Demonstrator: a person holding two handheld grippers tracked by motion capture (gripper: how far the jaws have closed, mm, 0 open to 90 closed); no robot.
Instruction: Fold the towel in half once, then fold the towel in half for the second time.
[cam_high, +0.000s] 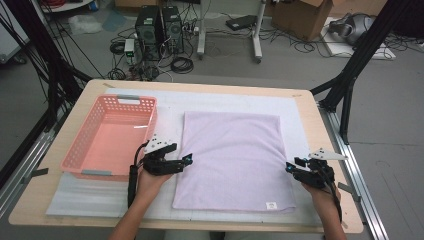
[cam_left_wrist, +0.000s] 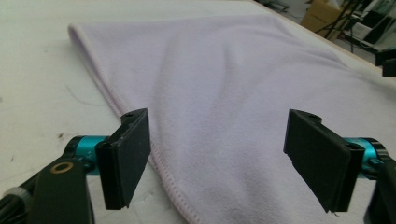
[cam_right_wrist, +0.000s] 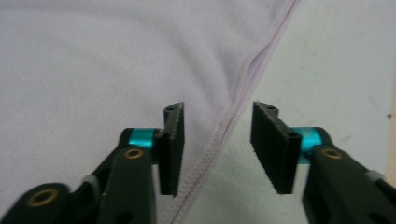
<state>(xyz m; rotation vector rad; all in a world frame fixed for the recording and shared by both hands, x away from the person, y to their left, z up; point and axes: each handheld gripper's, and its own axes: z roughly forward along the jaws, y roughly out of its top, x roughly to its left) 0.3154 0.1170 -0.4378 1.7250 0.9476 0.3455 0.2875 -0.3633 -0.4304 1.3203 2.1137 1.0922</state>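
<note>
We see the pale lilac rectangular fleece towel lying flat on the white table cover, just right of the pink perforated plastic basket, which looks empty. Our left gripper stands at the towel's left edge with its jaws wide apart, holding nothing. Our right gripper is at the towel's right hem, its jaws partly open astride the stitched seam, not yet pinching it. We judge that the work is only beginning: both edges must be gripped first.

A pink plastic basket with holes sits on a white mat on the light wooden bench.
</note>
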